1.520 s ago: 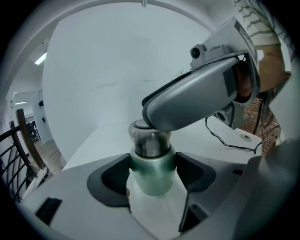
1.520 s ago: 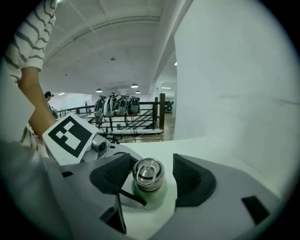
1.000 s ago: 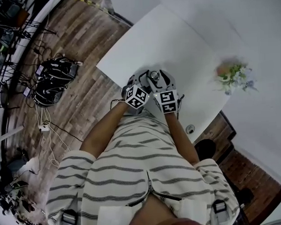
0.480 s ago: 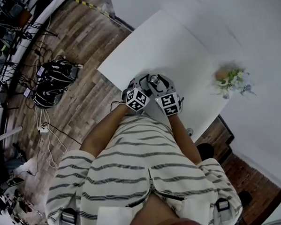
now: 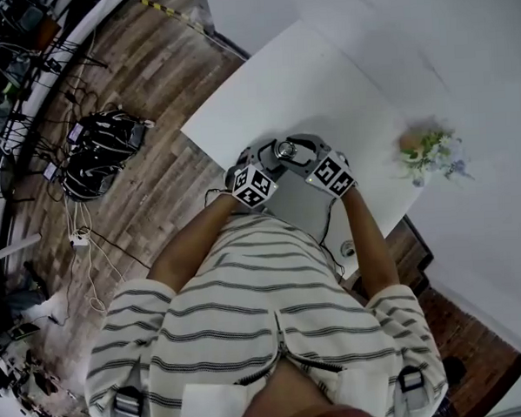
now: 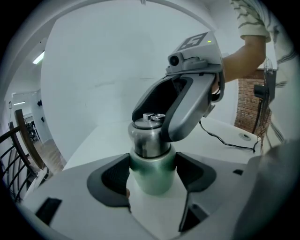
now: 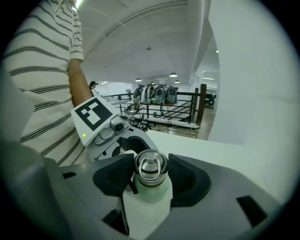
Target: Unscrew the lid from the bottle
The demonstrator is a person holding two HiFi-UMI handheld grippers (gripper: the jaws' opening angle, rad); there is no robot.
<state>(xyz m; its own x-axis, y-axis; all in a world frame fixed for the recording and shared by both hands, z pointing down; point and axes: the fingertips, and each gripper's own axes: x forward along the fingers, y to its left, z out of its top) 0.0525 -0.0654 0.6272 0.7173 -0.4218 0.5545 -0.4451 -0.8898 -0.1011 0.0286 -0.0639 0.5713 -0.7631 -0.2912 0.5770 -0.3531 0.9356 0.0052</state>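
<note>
Here both forearms reach forward and down from a striped shirt over the near edge of the white table (image 5: 306, 79), and the 2 grippers meet nose to nose, both angled downward. The left gripper (image 6: 152, 174) clamps the green body of the 1 bottle (image 6: 151, 183), which stands upright on the table between the tools. The right gripper (image 7: 149, 177) comes from the opposite side. Its jaws have just been closing, and their pads now press the 1 steel lid (image 7: 150, 167), which is still on the bottle's neck. 1 bunch of flowers (image 5: 433, 149) lies well apart, to the right.
</note>
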